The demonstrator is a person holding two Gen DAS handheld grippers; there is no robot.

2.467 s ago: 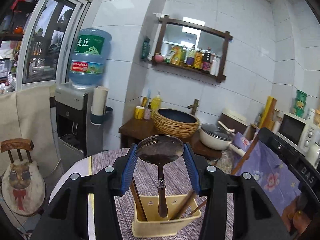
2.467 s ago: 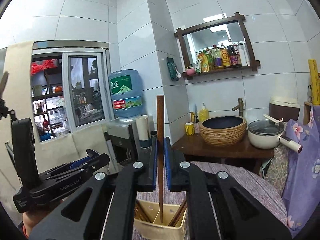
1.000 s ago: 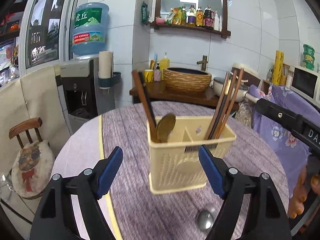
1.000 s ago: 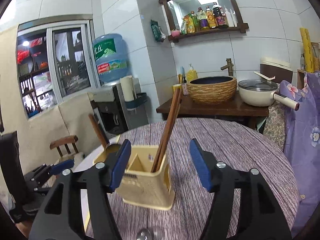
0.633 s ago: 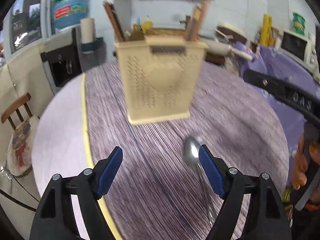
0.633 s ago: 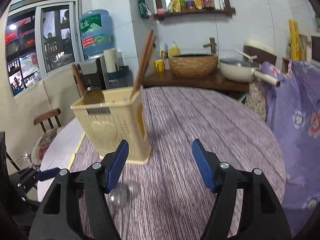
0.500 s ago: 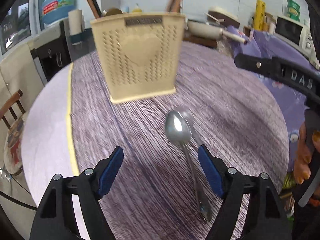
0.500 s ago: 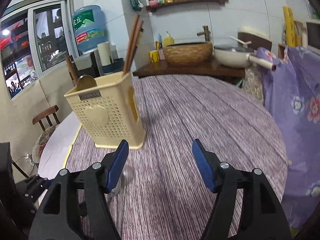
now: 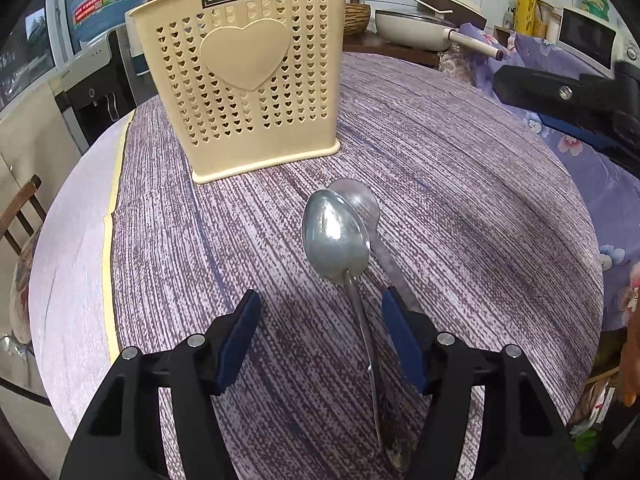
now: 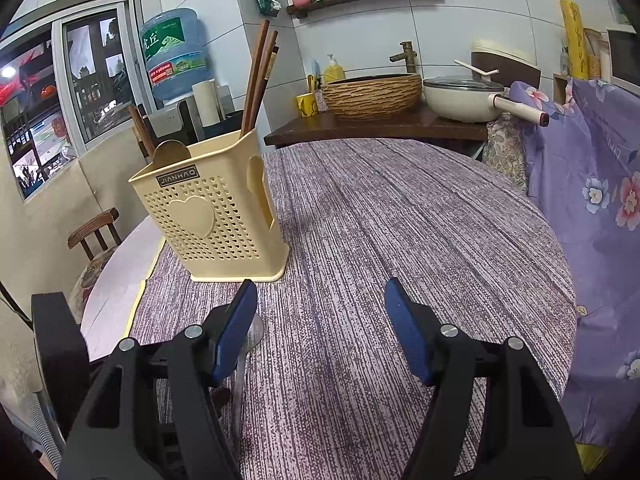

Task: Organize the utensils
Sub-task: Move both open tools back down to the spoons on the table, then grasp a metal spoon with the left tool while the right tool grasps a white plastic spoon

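Two metal spoons (image 9: 336, 236) lie overlapped on the purple striped cloth in front of the cream holder (image 9: 248, 80). My left gripper (image 9: 320, 300) hovers low over them, jaws closing, with the upper spoon's handle between the pads and no contact. In the right wrist view the holder (image 10: 212, 220) carries dark chopsticks (image 10: 258, 80) and a wooden ladle (image 10: 172, 152). My right gripper (image 10: 320, 290) stands open over bare cloth, and a spoon bowl (image 10: 256, 334) peeks from behind its left finger.
The round table (image 10: 400, 208) drops off at left, with a wooden chair (image 10: 94, 228) beside it. A purple flowered cloth (image 10: 592, 184) lies to the right. Behind stands a dark side table (image 10: 380, 128) with a woven basin and a pot.
Both grippers came down from above the holder to the tabletop, leaving the ladle and a chopstick in it. The left gripper now straddles the spoons, and its jaws have narrowed.
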